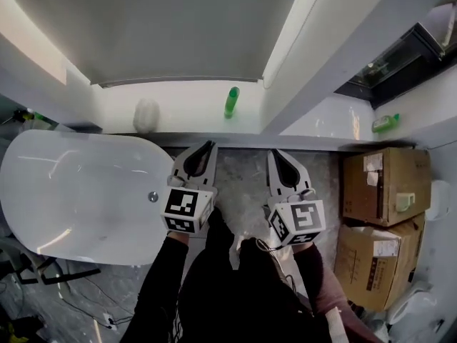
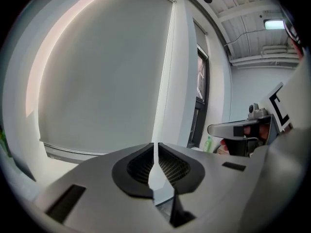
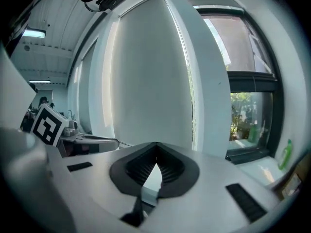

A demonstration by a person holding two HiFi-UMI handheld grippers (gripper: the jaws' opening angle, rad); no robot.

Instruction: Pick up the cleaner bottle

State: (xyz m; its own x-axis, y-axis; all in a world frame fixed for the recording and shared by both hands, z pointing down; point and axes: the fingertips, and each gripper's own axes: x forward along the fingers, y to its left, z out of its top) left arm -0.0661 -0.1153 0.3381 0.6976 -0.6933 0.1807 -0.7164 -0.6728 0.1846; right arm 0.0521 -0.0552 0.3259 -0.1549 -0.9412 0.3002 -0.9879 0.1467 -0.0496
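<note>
A green cleaner bottle [image 1: 232, 102] stands upright on the white window ledge [image 1: 186, 98], in front of the drawn blind. A second green bottle [image 1: 385, 123] lies on the ledge at the far right, below the dark window; it also shows small in the gripper views [image 2: 209, 143] [image 3: 286, 154]. My left gripper [image 1: 208, 146] [image 2: 155, 144] points at the ledge just left of the upright bottle, short of it, jaws shut and empty. My right gripper [image 1: 275, 153] [image 3: 155, 145] is beside it to the right, its tips together, holding nothing.
A white bathtub [image 1: 71, 191] fills the left, with its drain [image 1: 153, 196] near my left gripper. A white rounded object [image 1: 146, 115] sits on the ledge. Stacked cardboard boxes [image 1: 382, 184] stand on the floor at the right. A white pillar [image 1: 314, 56] divides the windows.
</note>
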